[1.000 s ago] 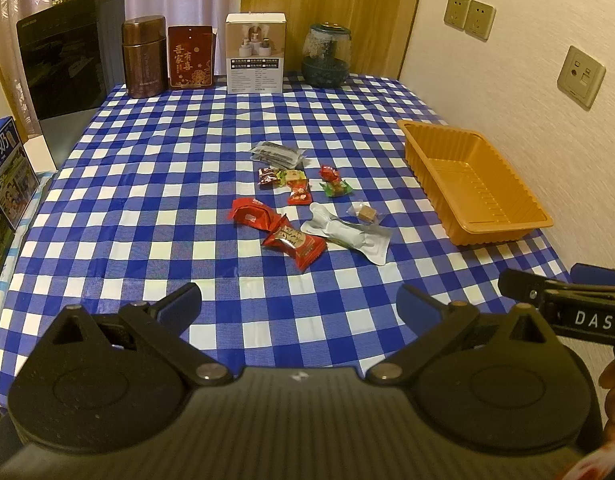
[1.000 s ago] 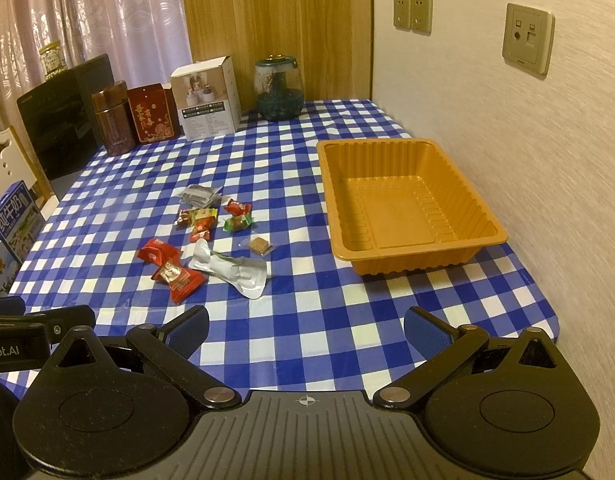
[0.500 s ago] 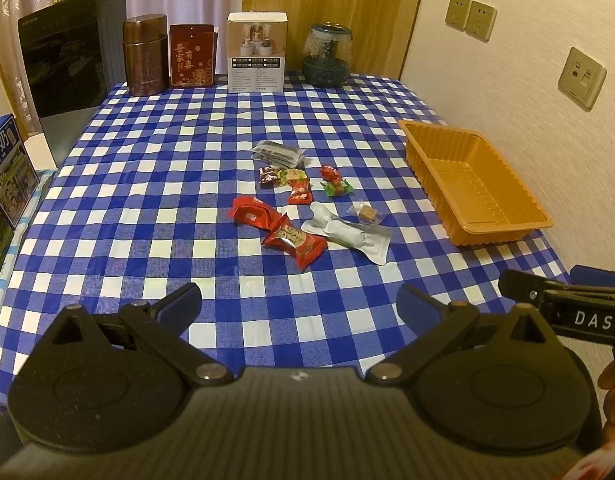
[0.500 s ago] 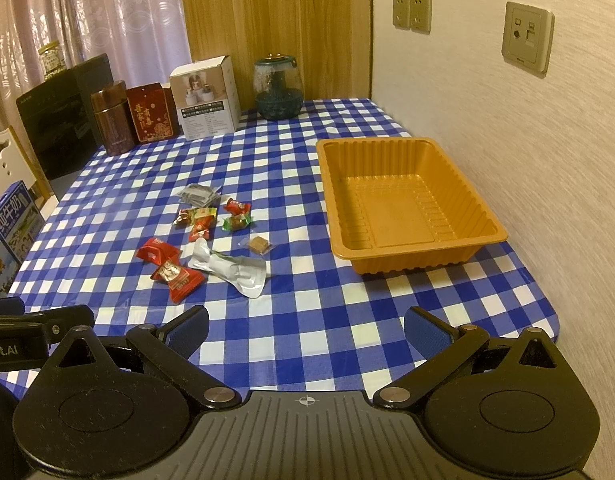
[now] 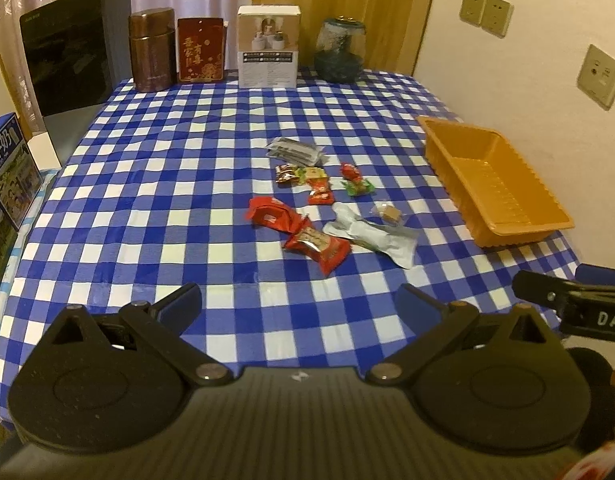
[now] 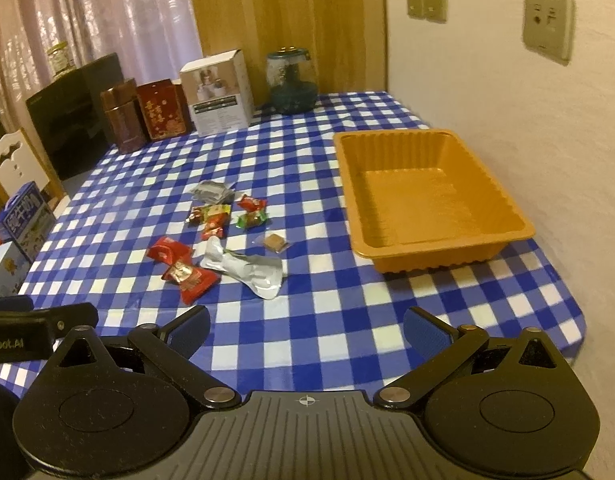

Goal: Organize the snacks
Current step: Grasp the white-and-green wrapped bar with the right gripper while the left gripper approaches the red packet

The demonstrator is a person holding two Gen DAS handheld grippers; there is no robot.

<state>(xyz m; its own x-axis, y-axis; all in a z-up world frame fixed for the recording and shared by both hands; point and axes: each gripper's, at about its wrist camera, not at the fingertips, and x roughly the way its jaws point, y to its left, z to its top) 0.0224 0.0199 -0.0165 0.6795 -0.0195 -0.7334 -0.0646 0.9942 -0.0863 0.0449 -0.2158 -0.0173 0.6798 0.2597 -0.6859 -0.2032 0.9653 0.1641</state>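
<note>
While crinkly wrappers (image 5: 319,216) scatter, ribbed tray (image 6: 427,188) empty.

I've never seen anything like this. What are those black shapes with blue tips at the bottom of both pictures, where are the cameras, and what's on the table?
No robot here: a person carries a hand-held gripper in each hand, each with a camera looking forward along its two blue-padded fingers. The black shapes are the gripper bodies. One picture comes from the left hand-held gripper, the other from the right hand-held gripper. Both are open and hold nothing. Each also peeks into the other's picture at the edge.

On the blue checked tablecloth lies a loose cluster of wrapped snacks: red packets, small candies, a crumpled silver wrapper. To their right sits an empty orange tray, probably where the snacks will go. Tins, a box and a jar line the far edge.
</note>
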